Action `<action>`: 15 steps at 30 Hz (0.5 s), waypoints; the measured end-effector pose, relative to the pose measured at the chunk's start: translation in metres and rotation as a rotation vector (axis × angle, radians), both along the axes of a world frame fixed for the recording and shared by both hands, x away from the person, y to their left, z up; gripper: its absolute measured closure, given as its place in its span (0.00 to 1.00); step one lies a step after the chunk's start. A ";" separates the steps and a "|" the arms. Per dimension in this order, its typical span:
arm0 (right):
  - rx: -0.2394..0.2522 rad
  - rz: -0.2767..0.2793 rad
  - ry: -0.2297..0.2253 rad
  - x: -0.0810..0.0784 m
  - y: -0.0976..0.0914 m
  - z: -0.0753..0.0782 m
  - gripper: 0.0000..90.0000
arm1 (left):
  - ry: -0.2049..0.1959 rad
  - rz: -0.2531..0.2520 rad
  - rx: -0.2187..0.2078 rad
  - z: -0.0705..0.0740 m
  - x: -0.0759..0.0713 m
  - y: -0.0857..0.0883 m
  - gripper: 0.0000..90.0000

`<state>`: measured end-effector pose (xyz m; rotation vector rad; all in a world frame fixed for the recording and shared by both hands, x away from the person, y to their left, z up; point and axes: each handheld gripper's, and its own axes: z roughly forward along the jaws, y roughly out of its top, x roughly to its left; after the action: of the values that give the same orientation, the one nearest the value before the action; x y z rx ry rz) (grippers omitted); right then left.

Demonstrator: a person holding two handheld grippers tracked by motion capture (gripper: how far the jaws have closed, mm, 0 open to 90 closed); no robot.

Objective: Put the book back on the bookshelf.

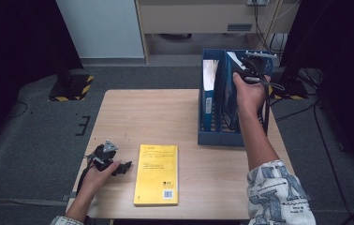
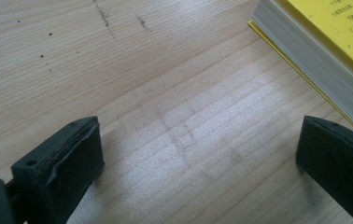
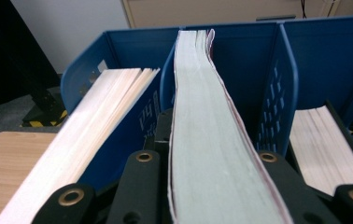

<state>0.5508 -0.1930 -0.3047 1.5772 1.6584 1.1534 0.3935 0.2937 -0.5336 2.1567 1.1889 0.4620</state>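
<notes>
A blue file rack with several compartments stands on the wooden table at the right. My right gripper is over it, shut on a thick book that stands in the middle compartment. In the right gripper view the book's page edge runs up between the jaws of the right gripper, which press on both covers. A yellow book lies flat near the table's front edge. To its left rests my left gripper, open. Bare wood shows inside the left gripper, and the yellow book lies off to its right.
A white-paged book stands in the rack's left compartment and another book in the one on the right. The table ends close behind the rack. Cables and a stand's base lie on the floor beyond.
</notes>
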 end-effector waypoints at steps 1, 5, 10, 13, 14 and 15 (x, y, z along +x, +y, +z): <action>0.004 -0.002 0.001 0.001 0.000 -0.004 0.82 | 0.001 0.000 0.001 0.000 0.000 0.000 0.00; 0.005 -0.009 0.008 0.005 0.000 -0.013 0.81 | 0.002 -0.002 0.002 0.000 0.000 0.000 0.00; 0.005 -0.022 0.013 0.007 -0.001 -0.022 0.81 | 0.002 -0.003 0.002 0.000 0.000 0.000 0.00; 0.005 -0.027 0.014 0.008 -0.001 -0.026 0.81 | -0.001 -0.003 0.000 0.000 0.000 0.000 0.00; 0.007 -0.029 0.016 0.008 -0.001 -0.027 0.81 | -0.001 -0.003 0.000 0.000 0.000 0.000 0.00; 0.006 -0.028 0.018 0.008 -0.001 -0.028 0.81 | -0.001 -0.003 0.000 0.000 0.000 0.000 0.00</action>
<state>0.5586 -0.1938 -0.3329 1.6139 1.6406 1.1348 0.3939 0.2934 -0.5337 2.1577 1.1850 0.4618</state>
